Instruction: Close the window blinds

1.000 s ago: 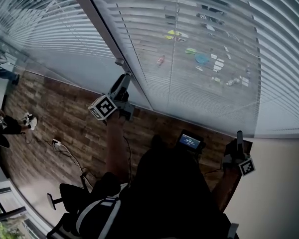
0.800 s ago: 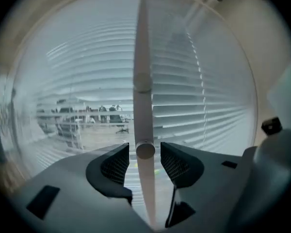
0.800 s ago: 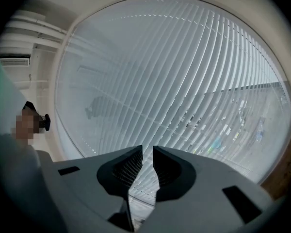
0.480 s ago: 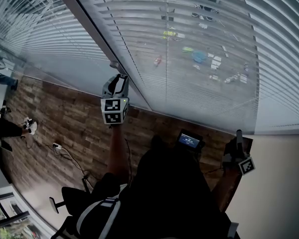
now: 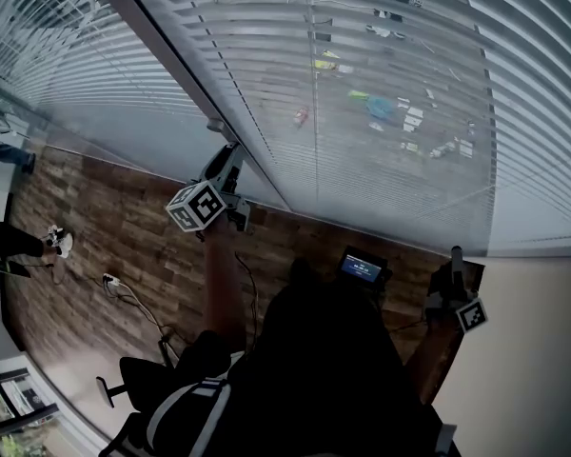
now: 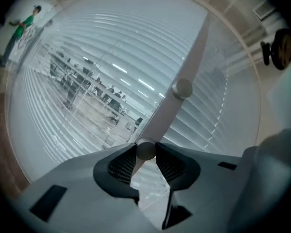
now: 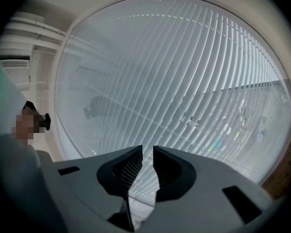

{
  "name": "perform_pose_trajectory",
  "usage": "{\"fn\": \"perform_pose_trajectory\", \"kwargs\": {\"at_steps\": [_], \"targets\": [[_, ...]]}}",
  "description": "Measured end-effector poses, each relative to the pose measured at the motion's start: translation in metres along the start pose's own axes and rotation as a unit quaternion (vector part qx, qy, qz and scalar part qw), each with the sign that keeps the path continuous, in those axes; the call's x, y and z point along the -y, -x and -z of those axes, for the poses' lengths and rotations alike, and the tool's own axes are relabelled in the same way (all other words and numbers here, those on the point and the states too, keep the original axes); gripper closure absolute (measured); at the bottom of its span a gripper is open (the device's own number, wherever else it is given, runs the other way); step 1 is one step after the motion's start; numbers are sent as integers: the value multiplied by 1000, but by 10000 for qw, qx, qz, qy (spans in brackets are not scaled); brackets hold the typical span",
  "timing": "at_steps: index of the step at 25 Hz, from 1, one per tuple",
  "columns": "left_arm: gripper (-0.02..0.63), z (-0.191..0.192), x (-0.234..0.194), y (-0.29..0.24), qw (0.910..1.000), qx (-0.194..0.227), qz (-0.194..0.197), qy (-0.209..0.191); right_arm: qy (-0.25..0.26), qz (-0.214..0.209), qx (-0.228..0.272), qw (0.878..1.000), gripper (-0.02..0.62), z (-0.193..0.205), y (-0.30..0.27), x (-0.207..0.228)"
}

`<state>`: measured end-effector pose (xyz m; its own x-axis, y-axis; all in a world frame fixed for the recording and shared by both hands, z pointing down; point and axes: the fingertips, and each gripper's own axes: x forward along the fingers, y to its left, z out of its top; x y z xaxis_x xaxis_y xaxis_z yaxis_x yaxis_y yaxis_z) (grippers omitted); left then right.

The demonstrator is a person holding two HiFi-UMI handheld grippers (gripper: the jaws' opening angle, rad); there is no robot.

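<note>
White slatted blinds [image 5: 390, 65] cover the window, their slats partly open, with the street visible through them. A thin grey tilt wand [image 6: 184, 72] hangs along the window frame [image 5: 171, 55]. My left gripper [image 5: 228, 155] reaches up to it. In the left gripper view the jaws are closing, and both pads of the left gripper [image 6: 145, 152] press on the wand's round lower end. My right gripper [image 5: 455, 260] hangs low at the right, away from the blinds [image 7: 184, 72]. The right gripper [image 7: 147, 154] shows only a narrow slit between its jaws, with nothing in it.
Dark wooden floor [image 5: 124, 227] lies below the window, with a white cable [image 5: 124, 288] and a chair base [image 5: 109, 384] on it. People stand at the far left [image 5: 5, 241]. A small lit screen [image 5: 364, 268] sits at my chest. A beige wall [image 5: 533, 350] borders the right.
The left gripper has stayed at the window frame, rolling about its axis, as its marker cube shows. The right gripper has not moved.
</note>
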<state>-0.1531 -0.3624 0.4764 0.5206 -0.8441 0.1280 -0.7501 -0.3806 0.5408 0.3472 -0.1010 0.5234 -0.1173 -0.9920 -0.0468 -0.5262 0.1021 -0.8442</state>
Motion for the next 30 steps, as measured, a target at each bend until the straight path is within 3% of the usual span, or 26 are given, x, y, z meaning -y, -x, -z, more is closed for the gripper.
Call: {"fn": "perform_pose_trajectory", "kwargs": {"at_steps": [2, 6, 11, 15, 16, 17, 18, 19, 20, 21, 22, 23, 24, 25, 26, 27, 28, 30], "targets": [[469, 5, 1, -3, 9992, 162, 187, 322, -14, -49, -22, 10000, 525, -1, 0, 6], [469, 1, 4, -1, 9976, 365, 306, 509, -78, -36, -11, 10000, 526, -1, 2, 8], [459, -3, -1, 18, 9975, 498, 206, 466, -225, 3, -25, 9997, 525, 3, 5, 6], [459, 13, 19, 31, 9970, 570, 389, 352, -68, -365, -113, 9992, 525, 2, 6, 12], [459, 11, 24, 35, 9971, 554, 400, 347, -69, -236, -169, 9996, 526, 0, 7, 10], [459, 8, 28, 39, 9974, 515, 379, 329, -68, 299, -271, 9992, 526, -1, 15, 11], [459, 3, 31, 44, 9980, 459, 339, 285, -64, 1320, -427, 9903, 525, -2, 33, 19], [459, -1, 34, 48, 9985, 398, 295, 220, -56, 2605, -614, 9635, 526, -2, 56, 30], [459, -6, 37, 51, 9990, 336, 242, 141, -50, 3794, -793, 9218, 526, -1, 79, 43], [459, -10, 42, 54, 9995, 275, 171, 59, -51, 4668, -943, 8793, 526, 0, 96, 53], [459, -13, 47, 58, 9997, 216, 87, -22, -59, 5227, -1064, 8458, 525, 2, 107, 62], [459, -15, 52, 64, 9998, 156, -2, -116, -72, 5555, -1164, 8233, 525, 4, 113, 68], [459, -15, 56, 70, 9996, 92, -91, -239, -89, 5711, -1247, 8113, 526, 6, 115, 72], [459, -14, 58, 76, 9991, 27, -179, -389, -107, 5733, -1316, 8086, 526, 8, 114, 75], [459, -11, 59, 81, 9982, -35, -259, -546, -127, 5640, -1372, 8142, 525, 10, 111, 76], [459, -7, 59, 86, 9971, -84, -329, -687, -145, 5430, -1409, 8277, 525, 12, 105, 75], [459, -3, 59, 90, 9960, -113, -385, -802, -162, 5084, -1424, 8491, 525, 13, 96, 71], [459, -4, 53, 96, 9938, -116, -438, -1017, -183, 3822, -1345, 9140, 525, 15, 69, 52]]}}
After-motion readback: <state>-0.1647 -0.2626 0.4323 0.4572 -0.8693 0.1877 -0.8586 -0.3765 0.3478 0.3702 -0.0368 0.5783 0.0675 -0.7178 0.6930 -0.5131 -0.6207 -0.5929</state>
